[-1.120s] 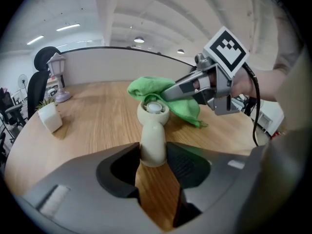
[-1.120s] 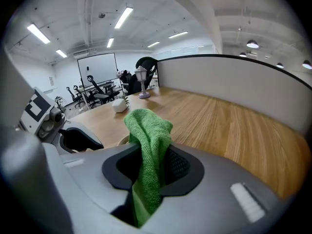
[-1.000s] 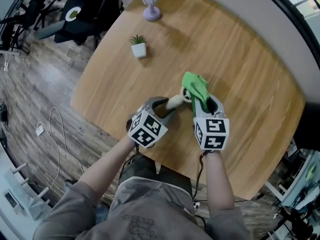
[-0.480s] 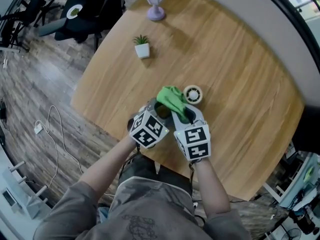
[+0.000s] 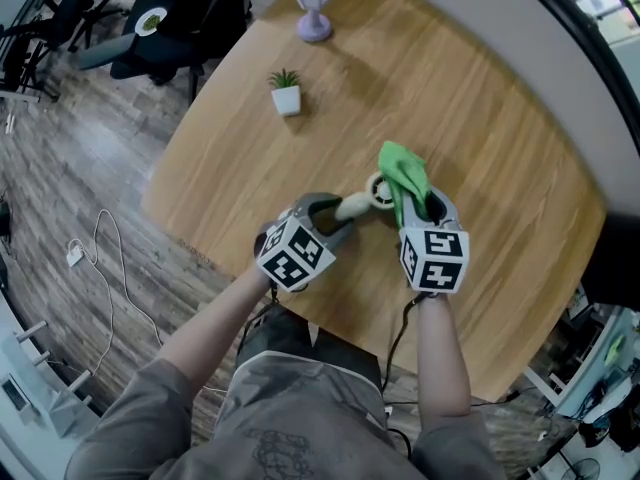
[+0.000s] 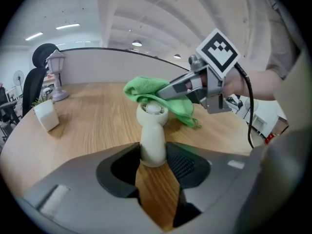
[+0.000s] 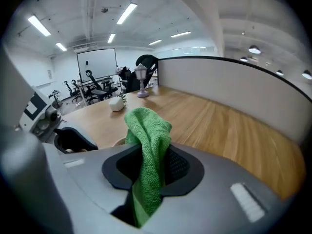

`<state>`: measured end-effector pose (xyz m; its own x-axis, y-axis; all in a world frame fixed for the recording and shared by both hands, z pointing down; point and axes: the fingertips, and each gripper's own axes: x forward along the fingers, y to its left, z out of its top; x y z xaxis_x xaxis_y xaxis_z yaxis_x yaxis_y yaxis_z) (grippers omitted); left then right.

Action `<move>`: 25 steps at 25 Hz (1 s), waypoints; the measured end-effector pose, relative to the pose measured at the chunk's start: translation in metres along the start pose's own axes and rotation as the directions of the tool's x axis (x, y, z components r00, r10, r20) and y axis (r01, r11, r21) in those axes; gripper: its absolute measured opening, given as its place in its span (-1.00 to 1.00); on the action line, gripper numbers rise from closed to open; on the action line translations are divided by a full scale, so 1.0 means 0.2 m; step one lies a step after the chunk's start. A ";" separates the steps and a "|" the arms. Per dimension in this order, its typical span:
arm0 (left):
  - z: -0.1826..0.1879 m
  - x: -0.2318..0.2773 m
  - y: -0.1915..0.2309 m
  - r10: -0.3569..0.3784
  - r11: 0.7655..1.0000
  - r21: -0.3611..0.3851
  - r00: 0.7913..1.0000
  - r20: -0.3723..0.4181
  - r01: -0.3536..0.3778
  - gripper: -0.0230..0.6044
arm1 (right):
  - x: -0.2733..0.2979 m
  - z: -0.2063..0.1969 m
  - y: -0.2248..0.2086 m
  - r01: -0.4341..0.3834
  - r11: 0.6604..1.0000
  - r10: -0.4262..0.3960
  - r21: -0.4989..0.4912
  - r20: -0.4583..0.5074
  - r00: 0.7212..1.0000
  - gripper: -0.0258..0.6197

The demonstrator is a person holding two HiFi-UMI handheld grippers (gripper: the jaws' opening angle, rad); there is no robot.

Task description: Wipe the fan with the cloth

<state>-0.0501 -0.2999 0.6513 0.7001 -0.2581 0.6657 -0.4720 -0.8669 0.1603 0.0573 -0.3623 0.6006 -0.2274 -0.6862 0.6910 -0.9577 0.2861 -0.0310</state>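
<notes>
A small cream hand fan lies low over the wooden table (image 5: 480, 118). Its handle (image 5: 352, 206) is clamped in my left gripper (image 5: 335, 211), and its round head (image 5: 380, 190) points right. In the left gripper view the handle (image 6: 152, 143) stands between the jaws, which press on both sides of it. My right gripper (image 5: 420, 206) is shut on a green cloth (image 5: 403, 175), bunched between its jaws (image 7: 146, 145). The cloth (image 6: 156, 89) drapes over the far side of the fan head (image 6: 152, 112) and hides part of it.
A small potted plant (image 5: 286, 92) in a white pot and a purple lamp (image 5: 313, 5) stand at the table's far side. Black office chairs (image 5: 170, 18) and a white cable (image 5: 110, 268) are on the floor to the left. A grey partition borders the table's right side.
Half a second ago my right gripper had swung the cloth left over the fan's handle, next to my left gripper. It is now back at the right, on the fan head. The left gripper stayed still.
</notes>
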 end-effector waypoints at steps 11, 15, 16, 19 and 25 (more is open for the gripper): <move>0.00 0.00 0.00 0.006 1.000 0.000 1.000 0.006 -0.006 -0.38 | -0.04 -0.08 0.52 -0.254 0.962 0.249 -0.102 -0.057 0.967 -0.62; 0.00 0.00 -0.01 0.008 1.000 0.012 1.000 0.007 -0.008 -0.38 | -0.06 -0.13 0.63 -0.329 0.928 0.309 -0.174 -0.136 0.941 -0.62; 0.00 0.00 -0.01 0.007 1.000 0.017 1.000 0.007 -0.007 -0.38 | -0.06 -0.13 0.60 -0.321 0.927 0.296 -0.196 -0.148 0.944 -0.62; 0.00 0.00 -0.02 0.002 1.000 0.027 1.000 0.008 -0.002 -0.38 | -0.05 -0.11 0.49 -0.284 0.931 0.254 -0.228 -0.152 0.955 -0.62; 0.00 0.00 -0.02 0.001 0.999 0.033 1.000 0.019 -0.002 -0.38 | -0.02 -0.04 0.19 -0.156 0.978 0.145 -0.135 -0.085 0.986 -0.62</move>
<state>-0.0491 -0.2960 0.6508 0.7095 -0.2672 0.6521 -0.4551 -0.8802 0.1346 0.0232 -0.3435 0.6015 -0.3485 -0.5782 0.7377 -0.8777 0.4775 -0.0403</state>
